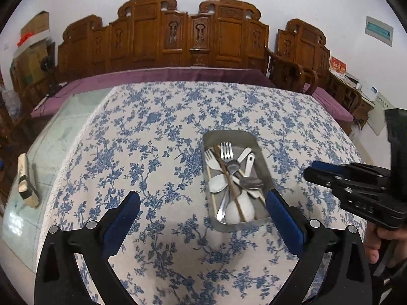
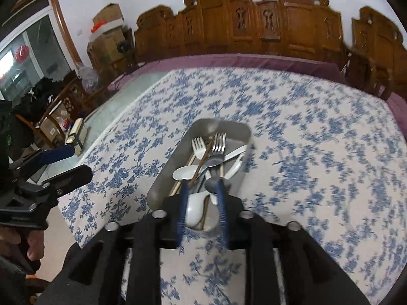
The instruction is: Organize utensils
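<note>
Metal tray of mixed utensils on floral tabletop. Left gripper: jaws wide apart, holding nothing. Right gripper: jaws narrowed over tray's near end, grasp unclear.

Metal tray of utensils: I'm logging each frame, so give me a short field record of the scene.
container: metal tray on the floral tablecloth
contents: metal forks, white spoons, chopsticks, metal spoons, all jumbled
left gripper: open, over the cloth, right finger beside the tray's near corner
right gripper: jaws narrowly apart above the tray's near end, holding nothing visible
sorted: not yet
</note>
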